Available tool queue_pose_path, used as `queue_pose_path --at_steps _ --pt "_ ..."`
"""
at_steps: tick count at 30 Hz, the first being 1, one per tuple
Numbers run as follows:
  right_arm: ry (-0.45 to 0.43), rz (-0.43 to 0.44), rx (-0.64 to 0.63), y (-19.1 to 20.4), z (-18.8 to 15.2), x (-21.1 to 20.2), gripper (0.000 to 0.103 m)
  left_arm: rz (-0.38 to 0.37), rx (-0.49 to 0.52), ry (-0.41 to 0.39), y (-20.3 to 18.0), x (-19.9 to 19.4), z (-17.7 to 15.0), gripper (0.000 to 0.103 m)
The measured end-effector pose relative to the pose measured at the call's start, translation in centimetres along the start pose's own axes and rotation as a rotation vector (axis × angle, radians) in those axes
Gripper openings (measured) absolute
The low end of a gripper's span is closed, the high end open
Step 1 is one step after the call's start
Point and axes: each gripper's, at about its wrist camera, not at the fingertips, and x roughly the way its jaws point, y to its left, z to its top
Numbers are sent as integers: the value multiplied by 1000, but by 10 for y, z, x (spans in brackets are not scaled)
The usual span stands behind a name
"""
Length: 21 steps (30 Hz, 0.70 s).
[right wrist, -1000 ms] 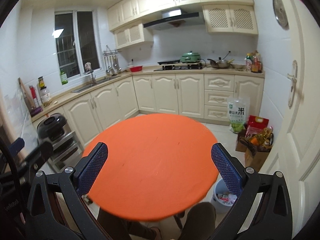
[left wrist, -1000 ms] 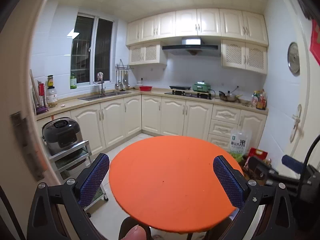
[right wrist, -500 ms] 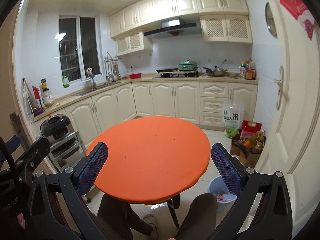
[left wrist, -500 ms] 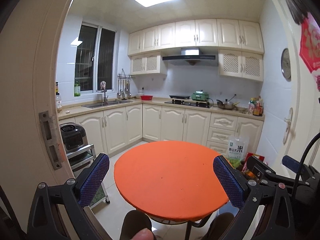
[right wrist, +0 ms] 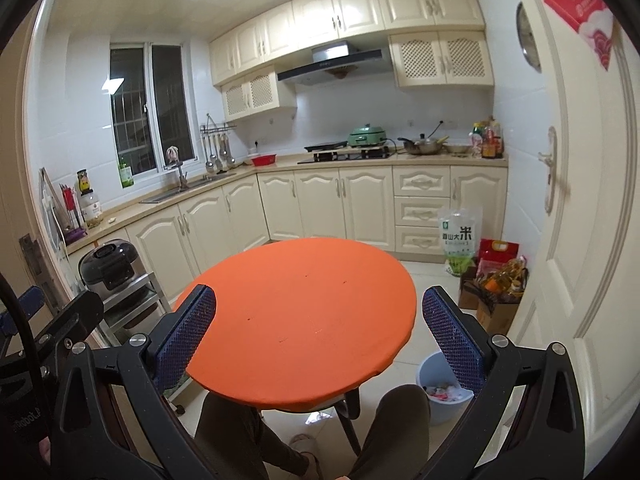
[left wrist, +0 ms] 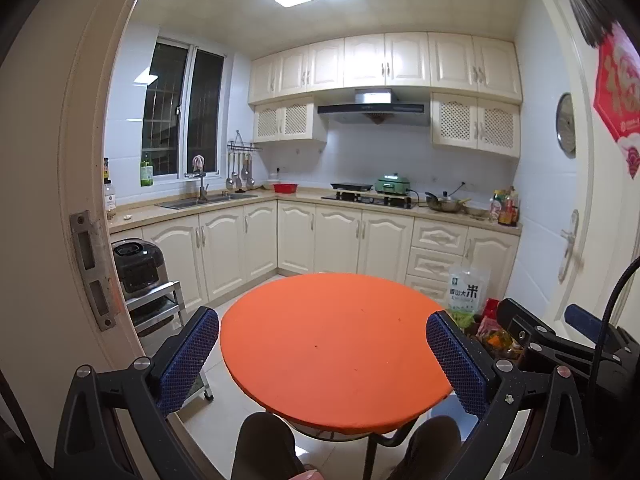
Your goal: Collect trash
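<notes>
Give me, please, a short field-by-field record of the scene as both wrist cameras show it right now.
setting: home kitchen, seen from the doorway
left gripper: open, holding nothing
right gripper: open, holding nothing
table: round, orange top, nothing lying on it
trash bin: light blue, on the floor to the right of the table, scraps inside
rice bag: standing on the floor against the drawers
rice cooker: black, on a metal rack left of the table
person: knees visible under the table's near edge

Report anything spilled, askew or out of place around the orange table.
Nothing stands out. The orange table is bare, the blue trash bin stands upright beside it with litter inside, and the rice bag leans against the drawers. Both grippers are open and empty.
</notes>
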Motion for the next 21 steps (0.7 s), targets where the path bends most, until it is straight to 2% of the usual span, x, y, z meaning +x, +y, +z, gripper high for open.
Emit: queue_pose_path --at_steps 6,10,21 --pt "1 3 4 -3 0 1 103 -4 5 2 -5 10 13 102" --pt "0 3 5 -3 0 1 103 -2 9 1 -17 12 10 102" --pt "3 2 11 -2 -1 3 103 -20 7 3 -20 19 11 102"
